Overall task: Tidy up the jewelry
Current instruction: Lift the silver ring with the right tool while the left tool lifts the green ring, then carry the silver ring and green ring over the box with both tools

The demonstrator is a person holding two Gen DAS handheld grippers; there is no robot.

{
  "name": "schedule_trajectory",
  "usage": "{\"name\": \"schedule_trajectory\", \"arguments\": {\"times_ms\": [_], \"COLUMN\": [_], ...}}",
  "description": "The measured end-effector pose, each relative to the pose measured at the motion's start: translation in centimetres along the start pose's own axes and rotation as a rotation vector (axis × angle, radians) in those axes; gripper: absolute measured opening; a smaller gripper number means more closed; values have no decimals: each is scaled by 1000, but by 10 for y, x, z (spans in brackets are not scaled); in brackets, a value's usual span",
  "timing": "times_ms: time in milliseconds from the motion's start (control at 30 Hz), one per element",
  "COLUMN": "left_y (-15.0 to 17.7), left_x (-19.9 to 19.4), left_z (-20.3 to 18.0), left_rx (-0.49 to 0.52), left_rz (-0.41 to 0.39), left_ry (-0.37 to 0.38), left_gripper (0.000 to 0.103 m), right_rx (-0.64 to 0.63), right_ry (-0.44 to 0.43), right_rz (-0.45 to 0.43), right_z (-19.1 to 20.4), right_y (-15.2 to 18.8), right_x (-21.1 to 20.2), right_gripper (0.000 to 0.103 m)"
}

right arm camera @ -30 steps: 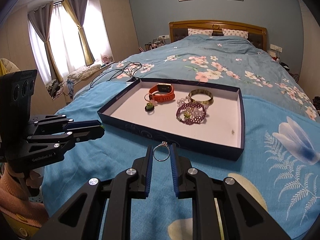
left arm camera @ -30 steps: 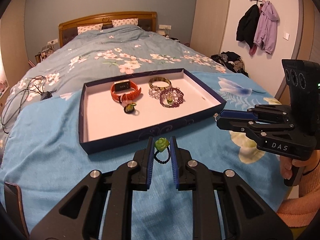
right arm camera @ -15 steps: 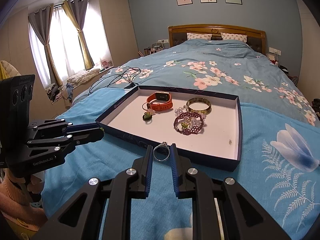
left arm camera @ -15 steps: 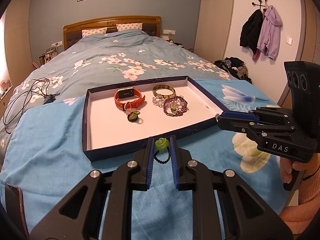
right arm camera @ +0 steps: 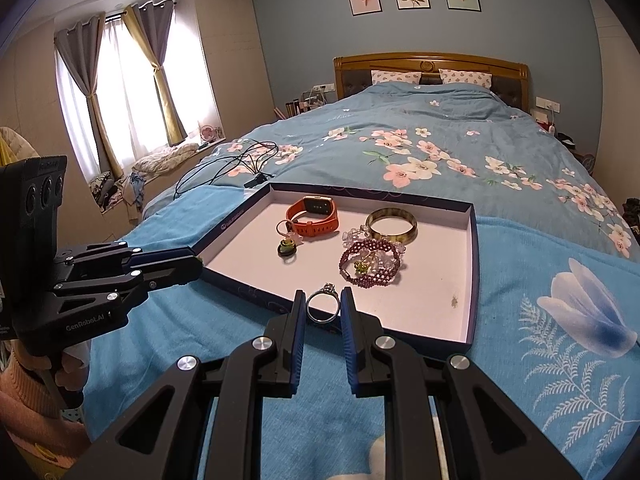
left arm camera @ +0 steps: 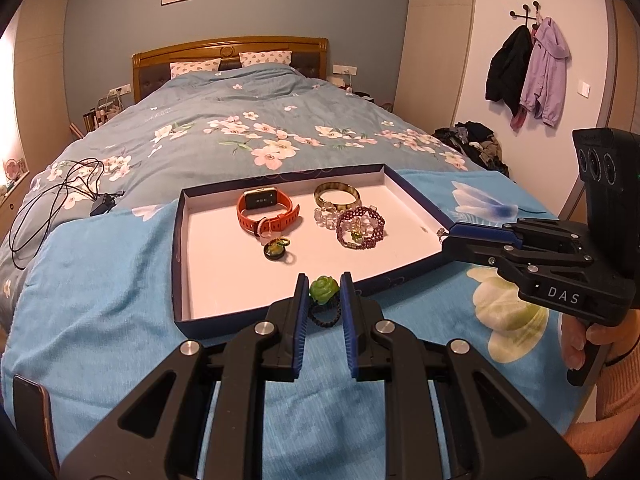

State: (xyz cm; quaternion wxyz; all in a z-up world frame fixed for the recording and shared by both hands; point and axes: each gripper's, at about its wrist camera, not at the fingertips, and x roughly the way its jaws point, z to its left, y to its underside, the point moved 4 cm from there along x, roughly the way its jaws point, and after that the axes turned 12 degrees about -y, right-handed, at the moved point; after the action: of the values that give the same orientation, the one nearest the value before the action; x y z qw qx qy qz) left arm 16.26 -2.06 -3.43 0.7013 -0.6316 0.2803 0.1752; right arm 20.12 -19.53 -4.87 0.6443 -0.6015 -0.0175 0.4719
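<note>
1. Green rose ring (left arm camera: 324, 289) on its black beaded band is pinched between the blue pads of my left claw (left arm camera: 324, 300), clamped at the very tips, just short of the near wall of the tray (left arm camera: 180, 240). The worry: that beaded band looks soft, so it could squirm out and drop onto the blue blanket (left arm camera: 100, 288) before I clear the wall.

2. Inside the tray, the orange watch (left arm camera: 266, 210), the small green ring (left arm camera: 276, 249), the bangle (left arm camera: 336, 197) and the maroon beaded bracelet (left arm camera: 360, 226) sit bunched toward the far half. Releasing too deep could land a ring on top of them and tangle things.

3. On the right, my right claw (right arm camera: 323, 308) is closed on the silver ring (right arm camera: 323, 305), stone uppermost, held at the tray's near edge. It's thin, hard metal on a narrow grip, and I judge a knock against the wall could flick it away.

4. Both claws converge on the same near edge, so my own tools might collide if I drive them in together.
</note>
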Motion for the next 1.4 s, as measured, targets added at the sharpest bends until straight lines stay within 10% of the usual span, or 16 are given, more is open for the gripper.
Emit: {"name": "schedule_trajectory", "arguments": {"times_ms": [1400], "left_y": [-24], "left_x": [27], "left_z": [10], "left_rx": [-13], "left_rz": [-13], "left_ry": [-39], "left_gripper": [16], "right_rx": [8], "right_ry": [7], "right_rz": [-10], "right_z": [-15], "right_y": [-24], "right_x": [18], "right_gripper": [16]}}
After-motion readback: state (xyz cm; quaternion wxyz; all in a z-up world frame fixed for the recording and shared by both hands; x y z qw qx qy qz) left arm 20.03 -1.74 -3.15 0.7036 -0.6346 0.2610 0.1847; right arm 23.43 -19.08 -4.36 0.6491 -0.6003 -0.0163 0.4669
